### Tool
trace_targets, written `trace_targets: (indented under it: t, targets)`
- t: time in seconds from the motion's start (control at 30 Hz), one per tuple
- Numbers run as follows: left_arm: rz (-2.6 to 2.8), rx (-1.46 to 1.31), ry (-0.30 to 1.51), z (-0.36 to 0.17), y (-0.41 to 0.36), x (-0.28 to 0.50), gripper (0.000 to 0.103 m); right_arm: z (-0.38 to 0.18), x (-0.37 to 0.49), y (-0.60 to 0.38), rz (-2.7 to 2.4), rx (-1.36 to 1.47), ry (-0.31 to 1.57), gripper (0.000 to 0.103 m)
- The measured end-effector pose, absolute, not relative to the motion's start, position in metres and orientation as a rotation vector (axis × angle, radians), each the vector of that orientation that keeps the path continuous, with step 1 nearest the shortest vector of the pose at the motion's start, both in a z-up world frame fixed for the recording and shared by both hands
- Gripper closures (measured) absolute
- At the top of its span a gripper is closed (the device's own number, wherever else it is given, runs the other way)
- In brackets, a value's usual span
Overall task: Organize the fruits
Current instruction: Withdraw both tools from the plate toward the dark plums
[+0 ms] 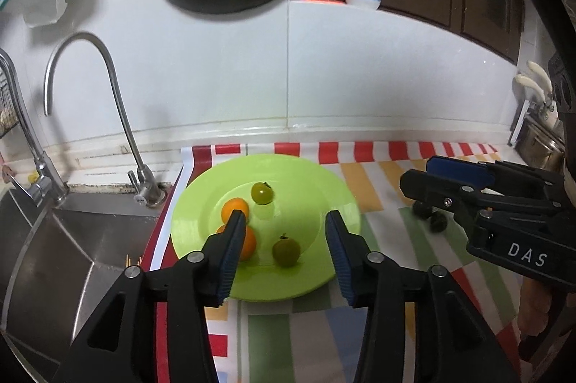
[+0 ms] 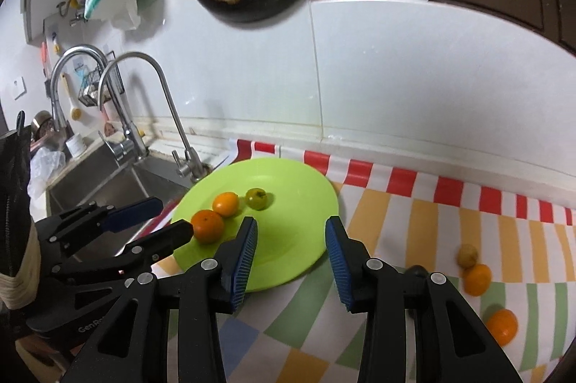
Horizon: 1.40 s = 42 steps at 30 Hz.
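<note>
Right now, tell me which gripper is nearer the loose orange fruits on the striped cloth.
Right. The right gripper hangs open at the green plate's edge, with the loose orange fruits just to its right. The left gripper sits open over the plate, nearer the sink.

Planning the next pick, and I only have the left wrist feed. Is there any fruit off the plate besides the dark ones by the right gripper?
Observer: Yes. Three lie on the striped mat, right of the right gripper: a yellowish fruit, a middle orange and a near orange.
Operator: Spaced for a clean pick?
Observer: The near orange sits apart. The yellowish fruit and the middle orange look to be touching.
</note>
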<state>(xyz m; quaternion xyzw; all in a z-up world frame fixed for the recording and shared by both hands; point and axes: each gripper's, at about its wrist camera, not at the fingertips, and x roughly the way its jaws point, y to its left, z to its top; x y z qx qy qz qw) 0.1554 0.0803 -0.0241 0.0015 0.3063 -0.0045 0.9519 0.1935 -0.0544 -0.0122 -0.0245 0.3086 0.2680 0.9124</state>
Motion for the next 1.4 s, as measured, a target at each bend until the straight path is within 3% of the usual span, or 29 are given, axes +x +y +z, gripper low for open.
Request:
trace_targets:
  t: [0.33, 0.47, 0.93, 1.4]
  targets:
    - [-0.045, 0.053, 0.548, 0.001, 0.045, 0.131, 0.033, 0.011, 0.16, -0.094, 0.474, -0.032, 0.586, 0.063]
    - [-0.083, 0.058, 0.535, 0.006, 0.027, 0.125, 0.025, 0.018, 0.148, -0.116, 0.424, -0.016, 0.572, 0.053]
    - [-0.163, 0.092, 0.532, 0.006, -0.028, 0.126, 0.022, 0.025, 0.127, -0.179, 0.247, -0.022, 0.549, 0.053]
    - [-0.226, 0.124, 0.571, -0.015, -0.068, 0.151, 0.023, -0.005, 0.142, -0.23, 0.167, 0.029, 0.637, 0.053]
